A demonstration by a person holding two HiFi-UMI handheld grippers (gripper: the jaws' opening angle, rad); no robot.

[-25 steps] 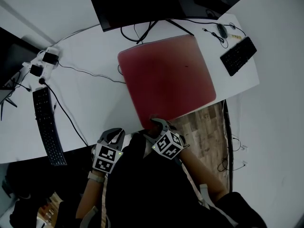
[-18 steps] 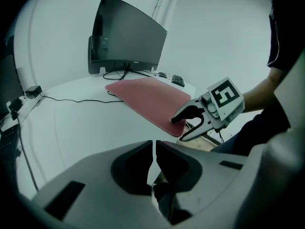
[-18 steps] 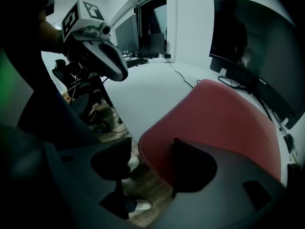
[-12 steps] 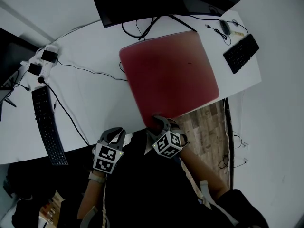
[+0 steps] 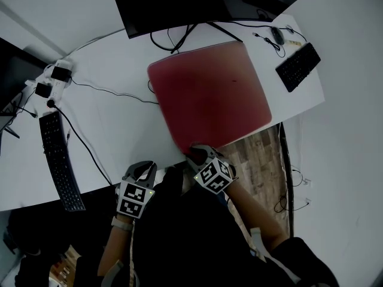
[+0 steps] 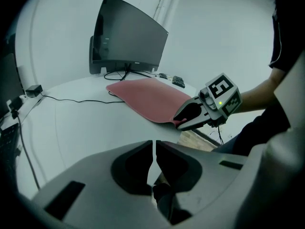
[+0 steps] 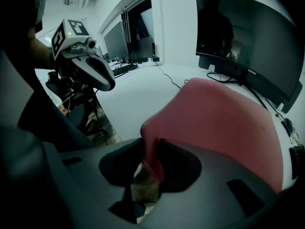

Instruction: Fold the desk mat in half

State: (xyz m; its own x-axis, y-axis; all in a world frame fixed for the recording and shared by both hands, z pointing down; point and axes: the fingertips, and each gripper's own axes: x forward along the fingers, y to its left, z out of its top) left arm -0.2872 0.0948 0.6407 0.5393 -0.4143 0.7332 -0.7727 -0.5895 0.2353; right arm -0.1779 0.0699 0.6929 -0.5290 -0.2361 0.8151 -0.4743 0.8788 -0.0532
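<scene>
Lower centre of head view: grey two-jaw left gripper with marker cube, pointed steeply down, jaws together, nothing between. Just right of it: grey two-jaw right gripper, jaws just closed in, pressing on raised corner of red desk mat. Forearms trailing to bottom edge.

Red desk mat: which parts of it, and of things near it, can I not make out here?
- Soft red desk mat, near corner: head view, hidden under the right hand-held gripper, whose jaws have just been closing on it.
- Mat's right side: right gripper view, behind the gripper's body.
- Black curved monitor: head view, cut by the top edge.
- Small items beside the small black keyboard: head view, too small.
</scene>
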